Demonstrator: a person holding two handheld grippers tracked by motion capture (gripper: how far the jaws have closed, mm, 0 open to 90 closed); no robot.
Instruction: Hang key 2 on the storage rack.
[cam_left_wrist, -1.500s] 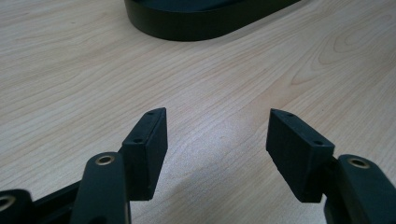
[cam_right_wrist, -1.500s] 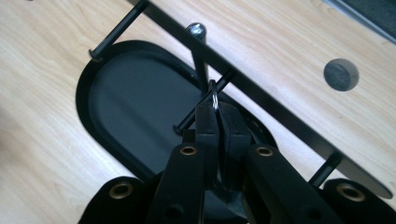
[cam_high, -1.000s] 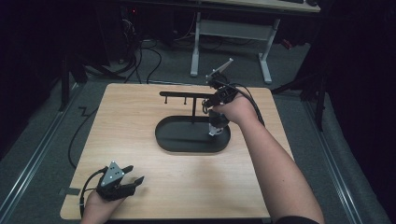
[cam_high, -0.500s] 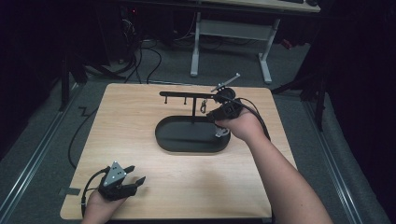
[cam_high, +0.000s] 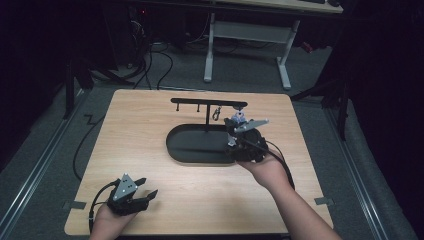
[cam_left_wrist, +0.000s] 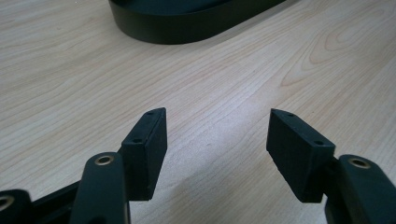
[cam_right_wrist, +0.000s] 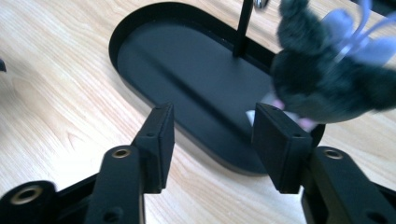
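Observation:
A black stand has an oval tray base (cam_high: 185, 150) (cam_right_wrist: 187, 60) and a thin crossbar (cam_high: 200, 101) with hooks. A dark fuzzy plush charm (cam_high: 239, 120) with a pale purple ribbon hangs under the bar's right end, and it appears blurred at the upper right of the right gripper view (cam_right_wrist: 322, 84). My right gripper (cam_high: 234, 143) (cam_right_wrist: 212, 135) sits low at the tray's right end, just short of the charm. Its jaws have just been opening and hold nothing. My left gripper (cam_high: 145, 190) (cam_left_wrist: 217, 135) rests open on the wood at the near left, with nothing between its pads.
A small metal clasp (cam_high: 216, 114) hangs from a middle hook. The wooden table (cam_high: 140, 125) spreads bare around the stand. A cable (cam_high: 87, 135) runs off the left edge. A white desk frame (cam_high: 245, 40) stands on the floor behind.
My right gripper has drawn back from the bar's right end toward the near side and sunk lower, with its jaws spread wider. The left gripper has stayed put.

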